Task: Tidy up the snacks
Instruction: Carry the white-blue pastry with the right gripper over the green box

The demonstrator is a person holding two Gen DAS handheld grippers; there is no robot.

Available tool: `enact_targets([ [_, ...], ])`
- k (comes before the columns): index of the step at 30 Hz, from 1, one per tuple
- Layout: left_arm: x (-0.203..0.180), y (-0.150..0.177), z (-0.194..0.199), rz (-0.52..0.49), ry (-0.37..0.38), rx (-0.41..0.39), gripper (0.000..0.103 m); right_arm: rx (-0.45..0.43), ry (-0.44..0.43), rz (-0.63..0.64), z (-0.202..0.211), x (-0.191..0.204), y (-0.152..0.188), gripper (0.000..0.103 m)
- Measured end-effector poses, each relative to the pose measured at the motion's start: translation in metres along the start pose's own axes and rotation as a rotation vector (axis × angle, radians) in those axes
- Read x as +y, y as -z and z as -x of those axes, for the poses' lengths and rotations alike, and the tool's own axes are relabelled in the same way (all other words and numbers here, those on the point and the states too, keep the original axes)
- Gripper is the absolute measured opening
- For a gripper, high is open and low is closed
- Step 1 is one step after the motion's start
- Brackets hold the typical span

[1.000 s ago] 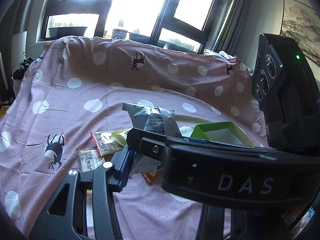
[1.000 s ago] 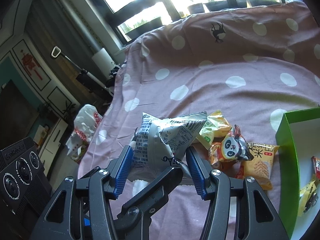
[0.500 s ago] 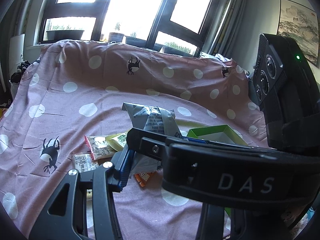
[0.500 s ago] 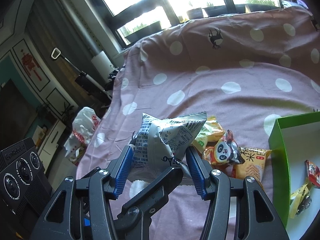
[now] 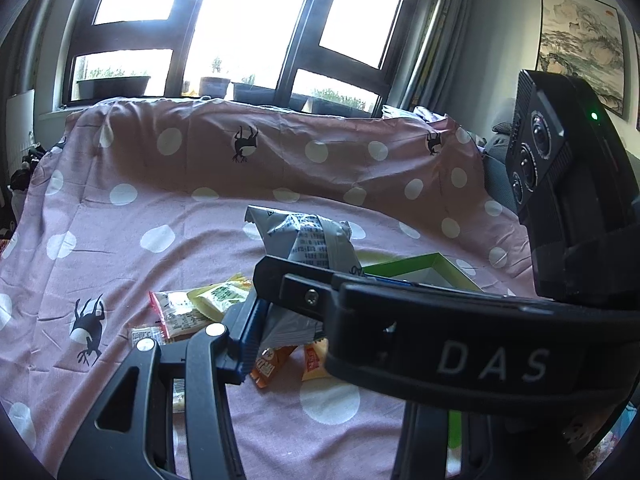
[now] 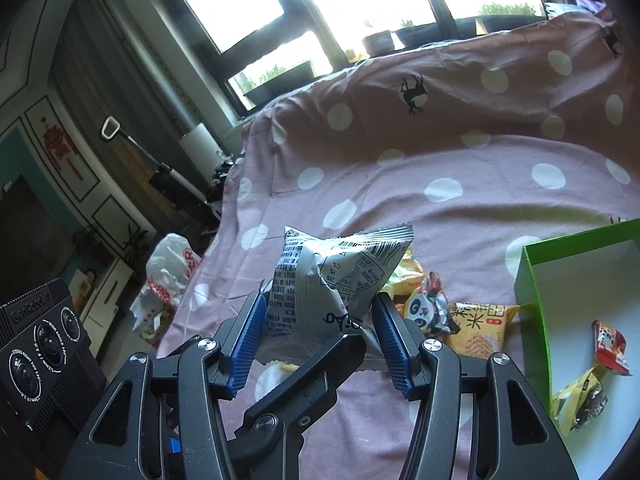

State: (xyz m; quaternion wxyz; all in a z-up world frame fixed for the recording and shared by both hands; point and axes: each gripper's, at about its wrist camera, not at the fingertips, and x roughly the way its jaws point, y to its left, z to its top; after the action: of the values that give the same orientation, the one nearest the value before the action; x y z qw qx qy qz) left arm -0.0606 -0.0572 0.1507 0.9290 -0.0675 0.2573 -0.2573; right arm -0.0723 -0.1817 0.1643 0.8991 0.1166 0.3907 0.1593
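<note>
The pink cloth [image 6: 460, 148] with white dots and black deer covered everything under me and rose in a fold at the far side, below the window. On its right lay the green box [image 6: 532, 280], open, white inside, with a red packet [image 6: 610, 346] and a yellow packet [image 6: 580, 400] lying near each other on its floor. My right gripper [image 6: 320, 308] was above the cloth left of the box, and its blue-padded fingers [image 6: 248, 336] were pinching the grey snack bag [image 6: 332, 276], one pad against each side, so that the bag stood upright between them, clear of the cloth, its crimped top edge pointing to the far side. My left gripper [image 5: 288, 324] reached in from the left and crossed my right one just under the bag. In the left wrist view one of its fingers [image 5: 250, 332] lay against the bag's lower edge, but the body of the right gripper hid the other, so I could not tell whether that pair pinched the bag or stood spread. Beneath and just right of the held bag, loose snacks lay together on the cloth between the bag and the box: a panda packet [image 6: 426, 312], a yellow-orange packet [image 6: 480, 328] touching it, and, seen from the left wrist, a yellow-green packet [image 5: 220, 294] overlapping a red-edged packet [image 5: 176, 312], and a small orange packet [image 5: 268, 364] nearer to me.
</note>
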Motion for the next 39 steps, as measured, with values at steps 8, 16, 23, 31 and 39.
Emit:
enact_targets([
  [8,-0.021,-0.008,-0.009,-0.053,0.019,0.006,0.045,-0.043,-0.002,-0.048,0.016,-0.021,-0.005,0.058],
  [16,-0.039,-0.015,-0.018,-0.1,0.043,0.017,0.045,-0.081,0.001,-0.094,0.03,-0.037,-0.006,0.058],
  [23,-0.054,-0.017,-0.027,-0.13,0.065,0.023,0.045,-0.109,0.009,-0.132,0.044,-0.052,-0.004,0.058],
  [31,-0.07,-0.019,-0.035,-0.164,0.084,0.029,0.045,-0.138,0.014,-0.175,0.056,-0.069,-0.004,0.058],
  [39,-0.081,-0.02,-0.046,-0.179,0.107,0.046,0.045,-0.15,0.036,-0.214,0.062,-0.08,-0.003,0.058],
])
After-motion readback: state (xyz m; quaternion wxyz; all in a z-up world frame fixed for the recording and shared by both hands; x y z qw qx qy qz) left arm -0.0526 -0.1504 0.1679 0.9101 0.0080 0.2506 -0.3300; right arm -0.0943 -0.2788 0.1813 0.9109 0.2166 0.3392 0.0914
